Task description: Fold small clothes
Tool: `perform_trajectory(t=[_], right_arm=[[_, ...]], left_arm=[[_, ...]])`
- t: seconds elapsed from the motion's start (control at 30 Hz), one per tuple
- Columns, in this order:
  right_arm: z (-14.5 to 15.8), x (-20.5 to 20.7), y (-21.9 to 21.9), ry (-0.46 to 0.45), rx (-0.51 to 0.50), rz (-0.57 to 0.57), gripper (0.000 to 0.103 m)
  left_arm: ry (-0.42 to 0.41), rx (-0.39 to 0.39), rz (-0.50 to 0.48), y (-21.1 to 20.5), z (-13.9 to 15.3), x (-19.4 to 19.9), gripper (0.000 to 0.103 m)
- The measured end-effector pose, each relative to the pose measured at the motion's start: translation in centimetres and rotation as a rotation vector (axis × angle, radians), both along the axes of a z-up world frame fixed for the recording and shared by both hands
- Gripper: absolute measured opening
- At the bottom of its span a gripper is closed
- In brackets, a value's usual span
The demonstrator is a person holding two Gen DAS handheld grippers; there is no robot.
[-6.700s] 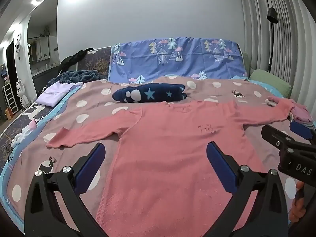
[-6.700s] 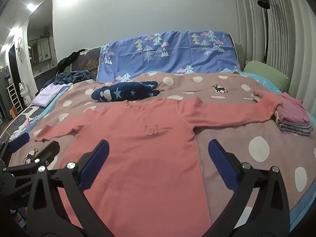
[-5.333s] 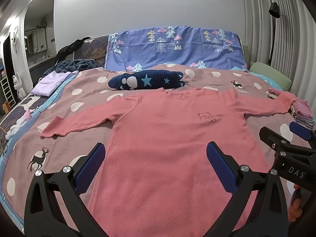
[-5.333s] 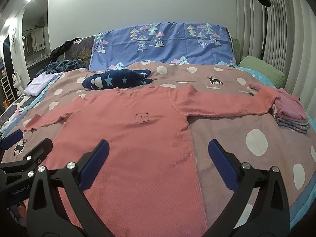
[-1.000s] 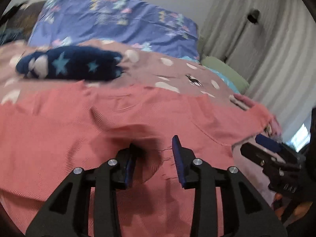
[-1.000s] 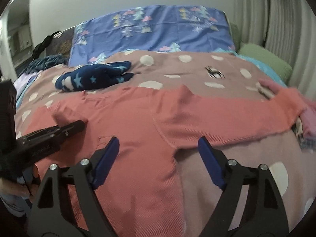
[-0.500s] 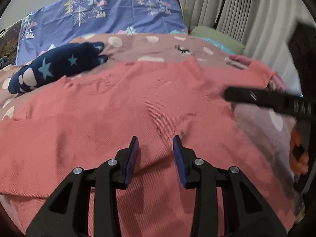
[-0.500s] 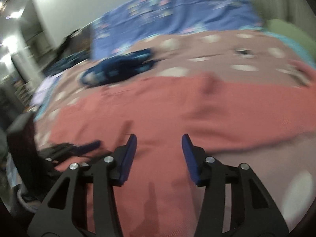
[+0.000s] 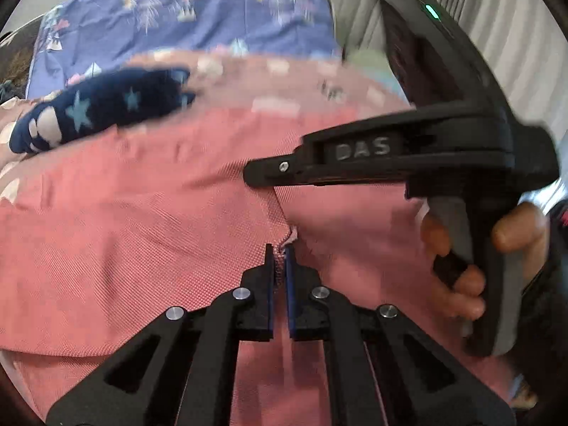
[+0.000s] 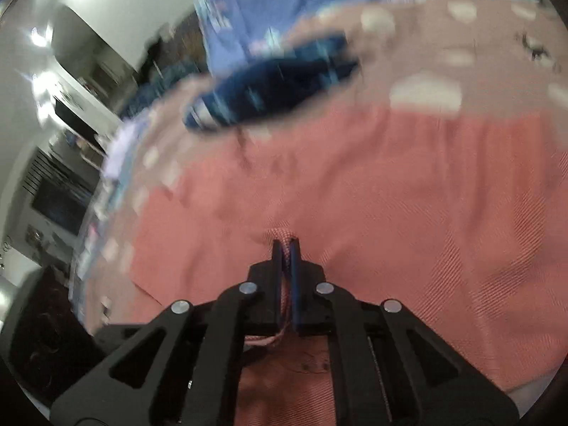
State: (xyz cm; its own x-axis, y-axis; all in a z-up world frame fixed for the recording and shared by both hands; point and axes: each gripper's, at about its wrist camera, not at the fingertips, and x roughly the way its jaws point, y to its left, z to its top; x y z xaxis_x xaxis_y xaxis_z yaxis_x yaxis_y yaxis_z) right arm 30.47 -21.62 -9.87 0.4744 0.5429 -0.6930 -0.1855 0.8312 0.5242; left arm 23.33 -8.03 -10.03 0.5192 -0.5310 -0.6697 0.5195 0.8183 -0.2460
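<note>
While both frames are motion-blurred, one pink top (image 9: 149, 220) reads clearly: coral-pink knit with a fine ribbed weave, long-sleeved, spread flat on the bedspread (image 9: 269, 67) and filling the near half of each view. Left gripper (image 9: 279, 254) has its two blue-padded fingers nearly together, pinching a small raised fold of the top; a seam runs up from that pinch toward the far right. Right gripper (image 10: 286, 248) is likewise clamped narrow on a puckered ridge of the same top, with pink cloth showing between the pads and a bit bulging out behind them. In the left view the right gripper's black body (image 9: 408, 152), stamped DAS, crosses from the right with its tip low over the top, held by a hand (image 9: 461, 248) wrapped around the grip. Count: one pink top, two grippers, one navy bundle (image 9: 96, 106) with pale stars lying just past the top's far edge at left, one blue pillow (image 9: 184, 21) with a tree print at the far end. Bedspread is dusty pink with white dots and a small deer print. Room at far left in the right view is too smeared to read.
</note>
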Motion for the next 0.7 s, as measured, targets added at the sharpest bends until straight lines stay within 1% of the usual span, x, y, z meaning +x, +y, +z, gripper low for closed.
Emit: perform_trajectory(t=[0.03,0.07,0.13,0.2,0.27,0.37,0.4,0.43,0.47,0.5,0.53,0.57,0.6,0.63,0.67,0.7], right_arm=[[2.0,-0.4,-0.8,-0.056,0.021,-0.016,0.004],[3.2,-0.6,-1.3,-0.089,0.024,-0.025,0.004],[5.6,-0.6,-2.4,-0.143,0.001,-0.036,0.004],[6.2,-0.6,-3.5,-0.166,-0.042,-0.059,0.004],[5.3,-0.2,-4.6,-0.143,-0.072,-0.090,0.005],[2.0,0.9,-5.8,-0.063,-0.123,-0.133,0.007],[0.5,1.1,-6.1,-0.036,-0.157,-0.161,0.012],[-0.2,0.9,-6.5,-0.024,-0.180,-0.190,0.013],[-0.8,0.4,-7.2,-0.015,-0.195,-0.215,0.018],[-1.3,-0.1,-7.6,-0.009,-0.190,-0.220,0.024],[-1.5,-0.7,-8.0,-0.008,-0.171,-0.213,0.025],[-1.4,-1.3,-8.2,-0.014,-0.168,-0.208,0.025],[-1.2,-1.8,-8.3,-0.022,-0.169,-0.202,0.025],[-0.9,-2.7,-8.2,-0.035,-0.165,-0.184,0.025],[-0.7,-3.5,-7.9,-0.042,-0.154,-0.164,0.025],[-0.6,-4.1,-7.7,-0.047,-0.139,-0.139,0.025]], left_arm=[[-0.019,-0.038,-0.007,0.0,1.1,-0.1,0.005],[-0.040,-0.077,-0.014,-0.1,2.4,-0.2,0.005],[-0.073,-0.119,-0.029,-1.0,4.3,-0.2,0.005],[-0.095,-0.129,-0.048,-2.3,5.0,0.0,0.005],[-0.073,-0.114,-0.069,-4.3,4.1,0.7,0.005],[-0.013,-0.081,-0.071,-6.4,1.4,1.8,0.005],[0.018,-0.064,-0.066,-6.8,0.1,2.1,0.008],[0.044,-0.052,-0.062,-6.9,-0.8,2.2,0.017],[0.057,-0.047,-0.063,-6.9,-1.3,2.0,0.026],[0.064,-0.041,-0.063,-6.5,-1.6,1.6,0.030],[0.048,-0.026,-0.049,-5.5,-1.5,0.9,0.038],[0.029,-0.021,-0.039,-4.7,-1.2,0.4,0.043],[-0.006,-0.009,-0.021,-3.0,-0.7,-0.6,0.045],[-0.028,0.003,-0.004,-1.9,-0.4,-1.1,0.053],[-0.055,0.021,0.024,-0.3,-0.1,-1.8,0.056],[-0.089,0.058,0.071,1.9,0.2,-2.7,0.056]])
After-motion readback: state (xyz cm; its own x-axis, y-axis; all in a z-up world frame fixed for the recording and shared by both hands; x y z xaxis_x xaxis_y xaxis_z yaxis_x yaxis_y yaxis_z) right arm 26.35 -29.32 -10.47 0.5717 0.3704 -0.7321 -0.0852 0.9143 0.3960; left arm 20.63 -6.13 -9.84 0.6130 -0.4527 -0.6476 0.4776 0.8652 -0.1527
